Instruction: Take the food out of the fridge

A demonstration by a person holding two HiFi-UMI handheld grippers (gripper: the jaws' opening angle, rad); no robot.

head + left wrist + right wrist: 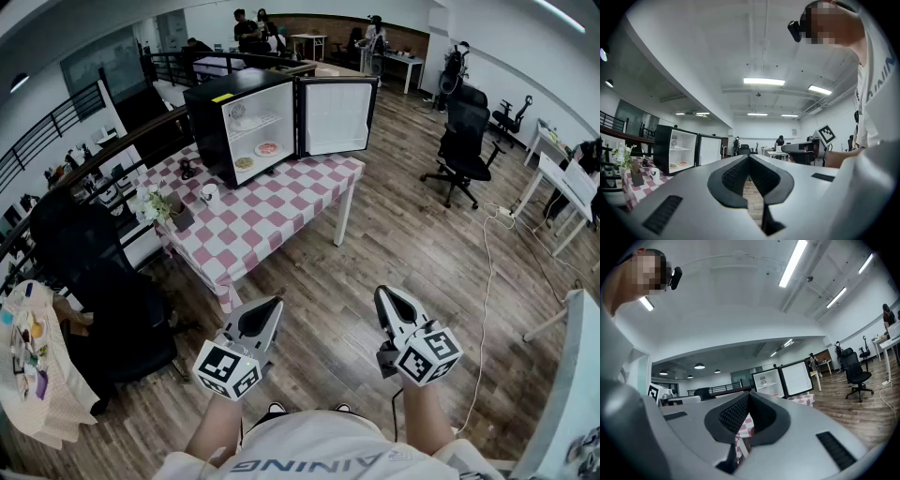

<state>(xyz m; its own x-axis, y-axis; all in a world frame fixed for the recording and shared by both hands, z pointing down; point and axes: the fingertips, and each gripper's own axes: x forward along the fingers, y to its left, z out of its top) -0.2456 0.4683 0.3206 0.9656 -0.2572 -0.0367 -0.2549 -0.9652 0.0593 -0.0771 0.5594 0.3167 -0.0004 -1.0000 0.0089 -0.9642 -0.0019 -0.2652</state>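
**Both tongs clenched on nothing, food on its plates in the open fridge**

You are standing on the wooden floor (394, 234), well back from the counter (272, 211), with both tongs held out level in front of you. Your left tongs (277, 303) are clenched: in the left gripper view their ribbed pads (736, 176) meet at the tip, and only floorboards show through the gap lower down. Your right tongs (382, 292) are clenched as well. In the right gripper view their tips are together, and only the checked cloth of the counter shows behind them. Neither pair grips or touches anything.

The black mini fridge (211, 117) stands on the far end of the counter, which is covered in a pink-and-white checked cloth. Its door (336, 114) is swung fully open towards your right, so the white inside faces you. Two plates of food (256, 155) lie side by side on the bottom of the fridge, below the shelf (258, 122). Something pale sits on that shelf, too small to make out.

On the counter in front of the fridge, to its left from where you stand, is a white mug (210, 193). Nearer the edge is a small pot of flowers (157, 204). Off to your right a black office chair (464, 150) stands on the floor, and a white cable (486, 281) trails across the boards beside you.
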